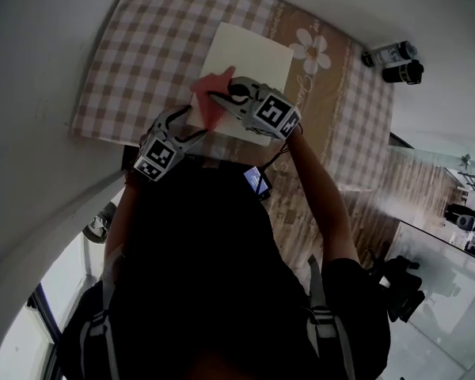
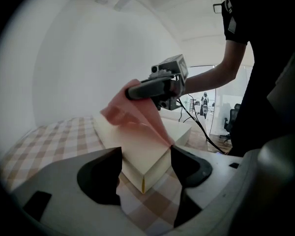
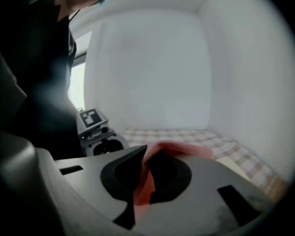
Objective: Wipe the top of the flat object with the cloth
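A cream flat box [image 1: 249,47] lies on the checked tablecloth [image 1: 142,54]. My right gripper [image 1: 214,95] hovers over the box's near left part, shut on a pink cloth [image 1: 212,95]. In the right gripper view the cloth [image 3: 146,178] is pinched between the jaws of that gripper [image 3: 150,154] and bulges out ahead. The left gripper view shows the cloth [image 2: 137,124] draped down onto the box top [image 2: 152,154]. My left gripper [image 2: 146,152] is open, its jaws astride the box's near corner; whether they touch it is unclear. In the head view the left gripper [image 1: 188,122] is at the box's near left corner.
Two dark canisters [image 1: 394,62] stand beyond the table's far right corner. A flower print [image 1: 311,51] marks the cloth right of the box. White walls close in on the far side and the left. A small lit screen [image 1: 256,180] hangs at the person's chest.
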Demonstrator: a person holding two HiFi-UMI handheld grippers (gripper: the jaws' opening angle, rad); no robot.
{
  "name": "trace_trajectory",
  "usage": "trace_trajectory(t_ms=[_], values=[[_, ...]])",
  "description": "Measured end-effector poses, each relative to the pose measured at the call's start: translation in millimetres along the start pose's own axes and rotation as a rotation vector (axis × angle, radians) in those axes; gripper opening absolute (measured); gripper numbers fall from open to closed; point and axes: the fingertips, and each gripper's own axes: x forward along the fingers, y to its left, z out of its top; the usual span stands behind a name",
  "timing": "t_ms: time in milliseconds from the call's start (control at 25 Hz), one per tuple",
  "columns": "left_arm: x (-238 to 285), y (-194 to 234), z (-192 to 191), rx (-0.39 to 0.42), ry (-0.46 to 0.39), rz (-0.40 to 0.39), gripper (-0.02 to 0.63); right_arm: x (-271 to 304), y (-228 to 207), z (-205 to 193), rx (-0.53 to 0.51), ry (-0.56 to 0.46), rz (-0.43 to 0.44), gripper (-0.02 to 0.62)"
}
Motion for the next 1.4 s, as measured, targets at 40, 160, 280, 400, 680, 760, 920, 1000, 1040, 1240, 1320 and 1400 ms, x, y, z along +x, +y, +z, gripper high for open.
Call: trace_trajectory(t_ms=[40, 160, 280, 400, 680, 760, 920, 1000, 1040, 1240, 1320, 1400], values=[[0, -1, -1, 0.000, 0.002, 0.003, 0.324, -13, -21, 6, 0.027, -0.041, -0.068, 0.011], [-1, -7, -4, -0.004, 0.013, 0.004, 0.322, -52, -88, 13, 0.097, -0.111, -0.274, 0.011], [-1, -7, -2, -0.008, 0.015, 0.004, 0.324, -76, -145, 10, 0.125, -0.097, -0.412, 0.011], [0, -7, -1, -0.011, 0.018, 0.010, 0.325, -81, -186, -2, 0.123, -0.035, -0.492, 0.011], [0, -7, -1, -0.020, 0.029, 0.023, 0.328, -61, -237, -39, 0.083, 0.162, -0.571, 0.011], [0, -7, -1, -0.018, 0.031, 0.024, 0.328, -51, -239, -52, 0.037, 0.243, -0.564, 0.011], [1, -6, -1, -0.020, 0.037, 0.026, 0.328, -33, -235, -80, -0.020, 0.360, -0.528, 0.011], [1, -6, -1, -0.024, 0.042, 0.022, 0.330, -29, -233, -92, -0.017, 0.386, -0.524, 0.011], [1, -6, -2, -0.026, 0.043, 0.021, 0.330, -29, -232, -96, -0.006, 0.390, -0.523, 0.012], [-1, -5, -3, -0.036, 0.038, 0.022, 0.330, -30, -230, -104, 0.113, 0.368, -0.523, 0.011], [-1, -5, 0, -0.035, 0.036, 0.021, 0.330, -30, -228, -104, 0.119, 0.371, -0.518, 0.011], [-1, -5, 0, -0.031, 0.038, 0.021, 0.329, -30, -224, -105, 0.119, 0.374, -0.507, 0.011]])
